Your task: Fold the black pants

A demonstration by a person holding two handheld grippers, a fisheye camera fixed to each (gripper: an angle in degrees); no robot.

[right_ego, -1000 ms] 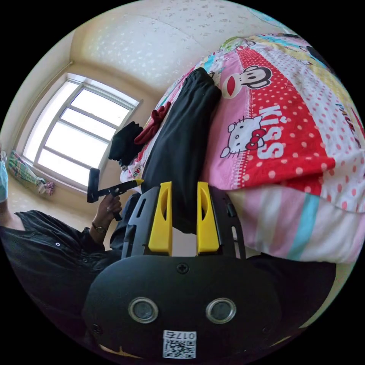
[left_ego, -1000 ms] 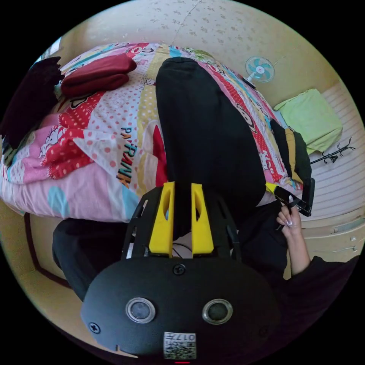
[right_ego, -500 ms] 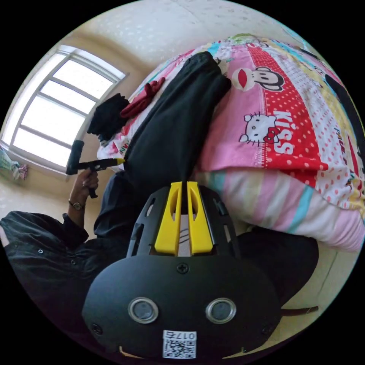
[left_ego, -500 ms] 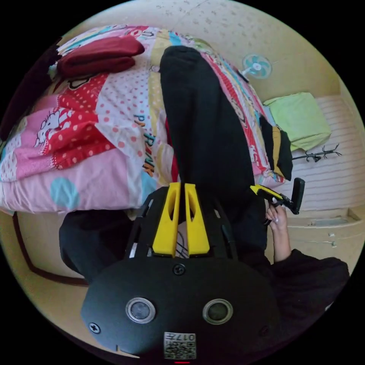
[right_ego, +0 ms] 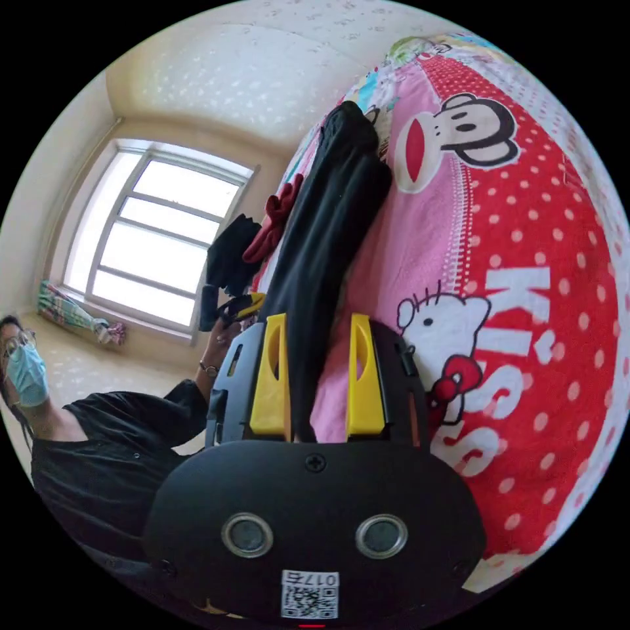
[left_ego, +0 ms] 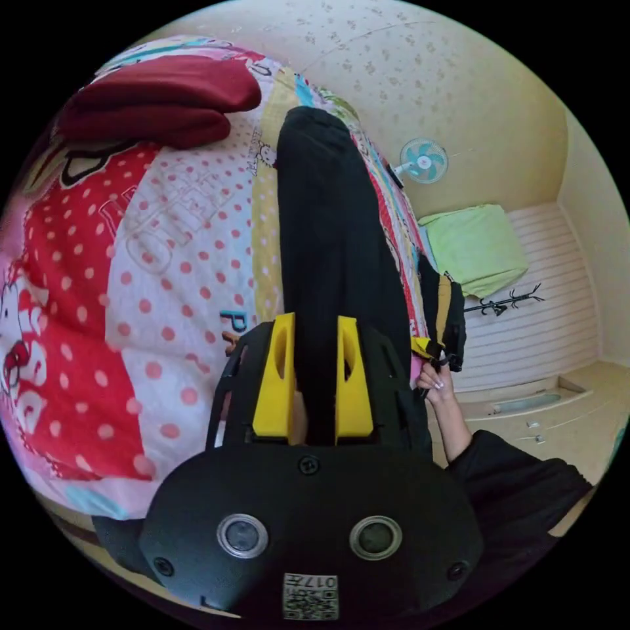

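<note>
Black cloth runs up the middle of the left gripper view: the black pants [left_ego: 335, 230] lie in one long narrow strip on the bed cover [left_ego: 164, 262], already doubled leg over leg by the look of it, with their far end up beside the folded red garment [left_ego: 157, 98]. The left tongs [left_ego: 314, 377] stand spread with the near end of the pants lying between the jaws, which do not press on it. To the right of the pants, at the bed's edge, a hand [left_ego: 436, 384] holds the other tongs [left_ego: 426, 348]. In the right gripper view the pants [right_ego: 328, 230] run away across the pink and red bed cover [right_ego: 525, 295], and the right tongs [right_ego: 318, 377] are also spread, one edge of the cloth lying between the jaws, again unclamped. Left of the pants, the other tongs [right_ego: 243, 305] sit by the person's raised hand. I judge the step to be taking hold of the near end; next, both tongs must close on it together, then carry it evenly toward the far end.
</note>
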